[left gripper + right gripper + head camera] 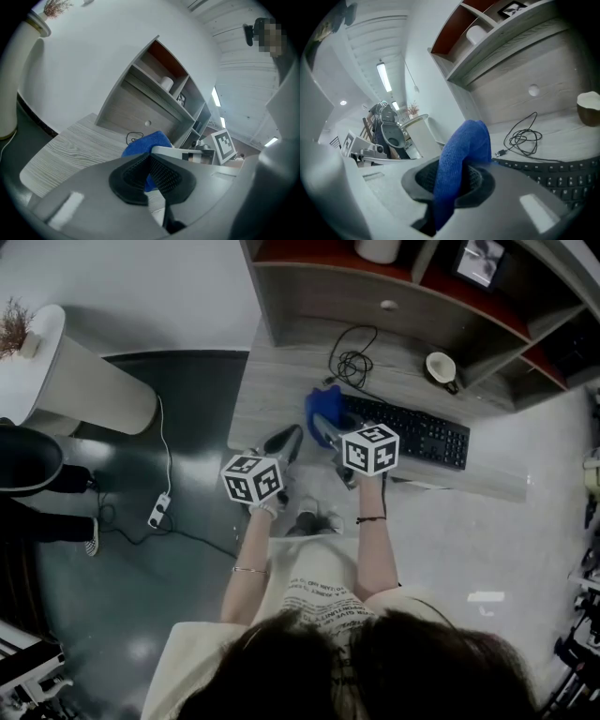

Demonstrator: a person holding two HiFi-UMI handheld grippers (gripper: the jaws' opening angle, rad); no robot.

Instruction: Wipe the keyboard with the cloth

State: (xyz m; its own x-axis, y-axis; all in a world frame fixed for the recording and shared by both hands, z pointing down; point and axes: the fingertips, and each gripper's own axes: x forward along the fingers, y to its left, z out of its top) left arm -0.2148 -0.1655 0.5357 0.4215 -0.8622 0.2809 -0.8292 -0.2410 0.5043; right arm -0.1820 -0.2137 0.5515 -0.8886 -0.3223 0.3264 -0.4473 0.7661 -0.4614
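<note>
A black keyboard [422, 435] lies on the pale wood desk [272, 381]; its keys also show low in the right gripper view [562, 176]. My right gripper [328, 432] is shut on a blue cloth [322, 409] and holds it at the keyboard's left end. The cloth [464, 145] rises in a fold out of the jaws [454, 180]. My left gripper [284, 440] hovers just left of the cloth, over the desk's front edge. Its pads [150, 161] meet with nothing gripped, and the cloth [143, 143] shows behind them.
A coiled black cable [353, 362] lies behind the keyboard, with a small cup [441, 367] to its right. A shelf unit [394, 287] backs the desk. A white pedestal [84, 381] and a power strip [159, 510] stand on the dark floor at the left.
</note>
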